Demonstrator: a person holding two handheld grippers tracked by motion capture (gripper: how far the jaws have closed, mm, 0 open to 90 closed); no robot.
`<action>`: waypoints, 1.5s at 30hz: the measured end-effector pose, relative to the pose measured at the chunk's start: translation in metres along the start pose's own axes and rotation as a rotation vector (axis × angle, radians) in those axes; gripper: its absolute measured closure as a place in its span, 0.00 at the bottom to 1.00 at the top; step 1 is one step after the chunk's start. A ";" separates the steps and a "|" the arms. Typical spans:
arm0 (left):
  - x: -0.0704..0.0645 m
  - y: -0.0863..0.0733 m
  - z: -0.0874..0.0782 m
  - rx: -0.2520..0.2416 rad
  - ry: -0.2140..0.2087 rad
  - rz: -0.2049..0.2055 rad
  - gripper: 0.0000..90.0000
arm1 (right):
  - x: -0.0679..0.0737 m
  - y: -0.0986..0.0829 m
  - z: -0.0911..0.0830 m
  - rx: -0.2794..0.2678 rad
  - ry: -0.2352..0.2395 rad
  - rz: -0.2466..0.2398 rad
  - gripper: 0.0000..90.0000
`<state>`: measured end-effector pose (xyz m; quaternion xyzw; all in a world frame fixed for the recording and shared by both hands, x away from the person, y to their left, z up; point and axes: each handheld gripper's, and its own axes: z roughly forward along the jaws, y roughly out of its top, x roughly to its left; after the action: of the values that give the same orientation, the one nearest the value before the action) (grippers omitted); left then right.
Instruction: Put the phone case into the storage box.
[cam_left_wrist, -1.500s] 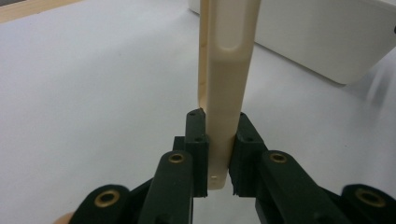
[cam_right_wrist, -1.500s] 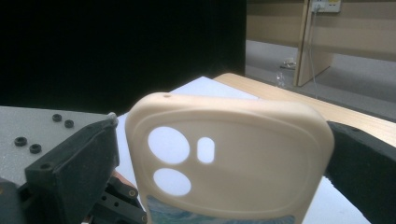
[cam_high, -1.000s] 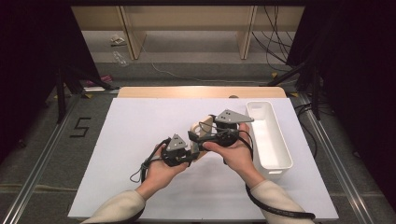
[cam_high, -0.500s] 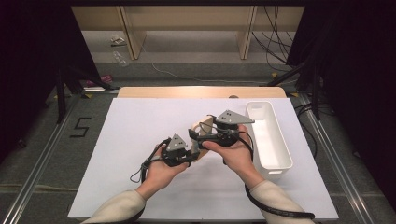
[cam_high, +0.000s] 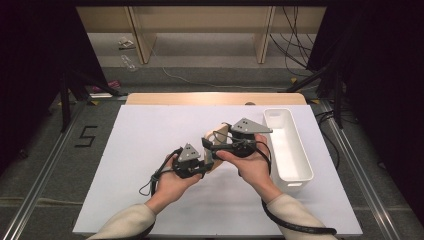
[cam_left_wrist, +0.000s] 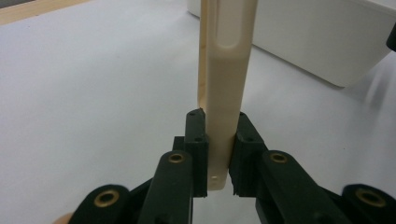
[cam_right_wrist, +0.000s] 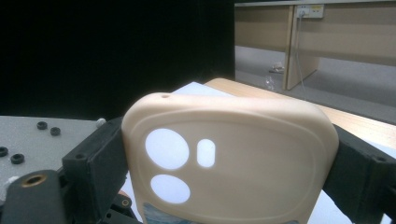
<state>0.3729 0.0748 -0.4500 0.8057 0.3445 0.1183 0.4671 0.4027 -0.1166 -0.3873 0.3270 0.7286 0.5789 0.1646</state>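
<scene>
Phone case (cam_right_wrist: 229, 158), judged light, thin and flexible: my left gripper (cam_left_wrist: 219, 154) pinches its edge, my right gripper (cam_right_wrist: 224, 163) clamps its width.

The phone case (cam_right_wrist: 229, 158) looks like soft cream plastic or silicone, matt and smooth, with clean-cut holes at its 9 o'clock side. In the left gripper view its edge (cam_left_wrist: 227, 84) has a faint satin shine. The jaws of the left gripper (cam_left_wrist: 219, 154) are black matt plastic with brass-coloured metal rivets. The right gripper (cam_right_wrist: 224, 163) has the same matt black blocks. The table (cam_high: 150, 145) has a white, matt, paper-like cover, and bare pale wood shows at 12 o'clock. The bin (cam_high: 295, 165) at 3 o'clock is white plastic, smooth, slightly glossy. The sleeves (cam_high: 125, 222) are beige knitted cloth.
</scene>
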 end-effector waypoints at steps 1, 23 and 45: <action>0.000 0.000 0.000 -0.001 0.001 0.000 0.88 | 0.000 0.000 0.000 0.000 -0.001 0.002 0.14; -0.002 0.001 -0.004 -0.009 -0.015 0.037 0.83 | 0.000 0.002 -0.003 -0.009 -0.007 0.018 0.14; 0.007 -0.002 -0.026 0.056 -0.005 0.126 0.11 | -0.008 0.007 -0.010 -0.033 -0.043 0.027 0.14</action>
<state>0.3639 0.0978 -0.4390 0.8388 0.2950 0.1360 0.4369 0.4043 -0.1290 -0.3792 0.3464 0.7107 0.5860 0.1776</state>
